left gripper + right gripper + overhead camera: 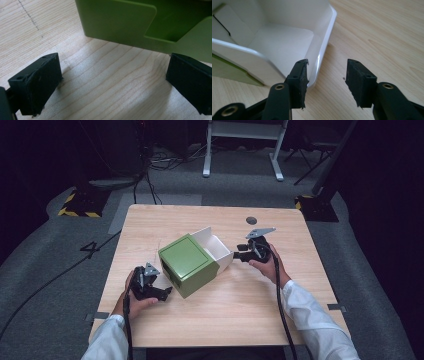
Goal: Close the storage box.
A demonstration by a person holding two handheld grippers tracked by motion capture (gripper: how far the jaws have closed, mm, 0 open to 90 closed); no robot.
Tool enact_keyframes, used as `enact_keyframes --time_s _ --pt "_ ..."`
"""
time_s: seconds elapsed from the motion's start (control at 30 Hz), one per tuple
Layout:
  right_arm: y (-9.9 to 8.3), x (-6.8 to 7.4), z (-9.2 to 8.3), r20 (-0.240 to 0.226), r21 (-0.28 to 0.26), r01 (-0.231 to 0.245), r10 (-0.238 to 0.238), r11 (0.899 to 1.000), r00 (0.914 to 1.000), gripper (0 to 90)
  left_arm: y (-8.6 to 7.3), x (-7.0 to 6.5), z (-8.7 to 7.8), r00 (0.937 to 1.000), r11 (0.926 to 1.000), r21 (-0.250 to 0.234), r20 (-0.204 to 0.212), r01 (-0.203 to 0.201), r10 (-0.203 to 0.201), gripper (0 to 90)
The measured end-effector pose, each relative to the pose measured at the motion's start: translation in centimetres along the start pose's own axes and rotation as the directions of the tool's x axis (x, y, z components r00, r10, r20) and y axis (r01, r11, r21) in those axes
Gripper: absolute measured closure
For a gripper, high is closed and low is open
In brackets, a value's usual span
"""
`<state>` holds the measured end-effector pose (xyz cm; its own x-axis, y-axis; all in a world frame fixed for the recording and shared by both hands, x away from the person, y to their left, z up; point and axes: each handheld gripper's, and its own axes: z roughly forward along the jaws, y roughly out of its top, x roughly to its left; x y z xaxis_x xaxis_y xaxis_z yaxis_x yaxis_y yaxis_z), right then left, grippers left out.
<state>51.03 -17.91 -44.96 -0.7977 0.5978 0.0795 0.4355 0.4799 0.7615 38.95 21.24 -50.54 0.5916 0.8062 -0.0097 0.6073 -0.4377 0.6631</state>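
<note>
A green box [189, 265] was seen near the middle of the light wooden desk [240, 310], with a white inner tray [218, 249] slid partway out of its far right side — the tray's open end faced the right claw. In the high view the box sat slightly turned, one corner toward the person.

The left claw [161, 294] was held low at the box's near left corner, resting on or just above the desk. In the left gripper view its jaws were spread wide with nothing but bare wood between them; the box's green wall [117, 22], with a notched cut-out [172, 25] in it, stood just beyond the tips. The right-hand jaw tip looked close to the box's lower edge, but contact could not be made out. Nothing was gripped.

The right claw [240, 255] was held level at the tray's protruding end. In the right gripper view its jaws were partly closed, a gap left between them. The tray's rounded white corner [322, 60] lay against or just behind the left-hand jaw — not between the pads. Only desk surface was seen in the gap, so nothing was clamped. The tray's inside [282, 42] appeared white, and a strip of the green sleeve [229, 72] was seen under its near wall.

Both hands were wrapped round the claw bodies, white sleeves [315, 320] entering from the bottom edge; a black cable [281, 310] trailed back from the right claw.
</note>
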Motion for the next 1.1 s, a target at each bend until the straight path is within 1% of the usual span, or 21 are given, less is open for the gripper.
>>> enact_keyframes --time_s 0.03,0.07,0.1,0.13,0.17,0.2,0.23,0.27,0.3,0.4,0.43,0.5,0.63,0.67,0.7,0.8,0.83,0.87,0.93,1.0,1.1 --pt "0.0 0.2 0.2 -0.002 0.007 0.01 -0.01 1.0 0.9999 52.7 0.0 0.0 0.0 1.0 1.0 0.003 0.002 -0.001 0.001 0.4" --pt "-0.1 0.8 0.7 -0.009 0.027 0.024 -0.024 0.999 0.9997 55.2 0.0 0.0 0.0 1.0 1.0 0.005 -0.001 -0.001 0.001 0.4" --pt "-0.1 1.1 1.0 -0.014 0.042 0.037 -0.036 0.998 0.9993 55.1 0.0 0.0 0.0 1.0 1.0 0.003 -0.001 0.0 0.0 0.4" --pt "-0.1 1.1 1.0 -0.014 0.042 0.037 -0.036 0.998 0.9993 55.1 0.0 0.0 0.0 1.0 1.0 0.003 -0.001 0.0 0.0 0.4" --pt "-0.2 1.5 1.3 -0.016 0.052 0.052 -0.051 0.997 0.9986 55.5 0.0 0.0 0.0 1.0 1.0 0.004 -0.003 -0.001 0.001 0.4" --pt "-0.3 1.9 1.7 -0.037 0.058 0.057 -0.055 0.997 0.9978 56.9 0.0 0.0 0.0 1.0 1.0 0.004 -0.004 0.0 0.0 0.5" --pt "-0.3 2.0 1.8 -0.044 0.059 0.059 -0.056 0.997 0.9975 57.0 0.0 0.0 0.0 1.0 1.0 0.004 -0.004 0.0 0.0 0.5" --pt "-0.2 2.4 1.9 -0.049 0.058 0.064 -0.061 0.996 0.9969 59.9 0.0 -0.1 0.0 1.0 1.0 0.003 -0.004 0.002 -0.002 0.5" --pt "-0.2 2.5 2.0 -0.053 0.056 0.064 -0.061 0.996 0.9968 60.8 0.0 -0.1 0.0 1.0 1.0 0.001 -0.005 0.005 -0.005 0.6" --pt "-0.1 2.8 2.2 -0.068 0.056 0.052 -0.049 0.997 0.9965 61.8 0.0 -0.1 0.0 1.0 1.0 0.002 -0.006 0.006 -0.006 0.6" --pt "-0.1 2.9 2.2 -0.07 0.054 0.055 -0.051 0.997 0.9962 62.1 0.0 -0.1 0.0 1.0 1.0 0.001 -0.006 0.006 -0.006 0.6" --pt "0.0 3.0 2.3 -0.072 0.053 0.054 -0.051 0.997 0.9961 62.0 0.0 -0.1 0.0 1.0 1.0 0.002 -0.006 0.006 -0.006 0.6" --pt "0.4 3.8 2.6 -0.079 0.044 0.078 -0.074 0.996 0.9941 61.0 0.0 -0.1 0.0 1.0 1.0 0.002 -0.007 0.007 -0.007 0.6" --pt "0.4 3.8 2.6 -0.079 0.044 0.078 -0.074 0.996 0.9941 61.0 0.0 -0.1 0.0 1.0 1.0 0.003 -0.009 0.004 -0.004 0.6" --pt "0.6 4.3 2.8 -0.086 0.043 0.089 -0.085 0.995 0.9927 60.2 0.0 -0.2 0.0 1.0 1.0 0.002 -0.009 0.005 -0.005 0.6" --pt "0.7 4.7 3.0 -0.092 0.041 0.1 -0.096 0.994 0.9911 59.6 0.0 -0.2 0.0 0.9999 1.0 0.002 -0.01 0.007 -0.007 0.6" --pt "0.8 4.9 3.0 -0.097 0.042 0.104 -0.1 0.994 0.9903 59.2 0.1 -0.2 0.0 0.9999 0.9999 0.002 -0.009 0.01 -0.01 0.6" --pt "0.9 5.4 3.3 -0.113 0.046 0.111 -0.105 0.993 0.988 58.4 0.0 -0.2 0.1 0.9999 0.9999 -0.003 -0.009 0.011 -0.011 0.6" --pt "0.9 5.7 3.4 -0.124 0.043 0.117 -0.111 0.992 0.9861 57.4 0.1 -0.3 0.1 0.9999 1.0 -0.002 -0.009 0.009 -0.009 0.6" --pt "1.0 5.9 3.4 -0.127 0.043 0.12 -0.114 0.992 0.9854 56.9 0.1 -0.2 0.1 0.9999 1.0 -0.002 -0.008 0.008 -0.008 0.6" --pt "1.3 6.5 3.6 -0.141 0.04 0.128 -0.121 0.991 0.9826 55.9 0.1 -0.3 0.1 0.9999 1.0 -0.003 -0.007 0.008 -0.008 0.6"
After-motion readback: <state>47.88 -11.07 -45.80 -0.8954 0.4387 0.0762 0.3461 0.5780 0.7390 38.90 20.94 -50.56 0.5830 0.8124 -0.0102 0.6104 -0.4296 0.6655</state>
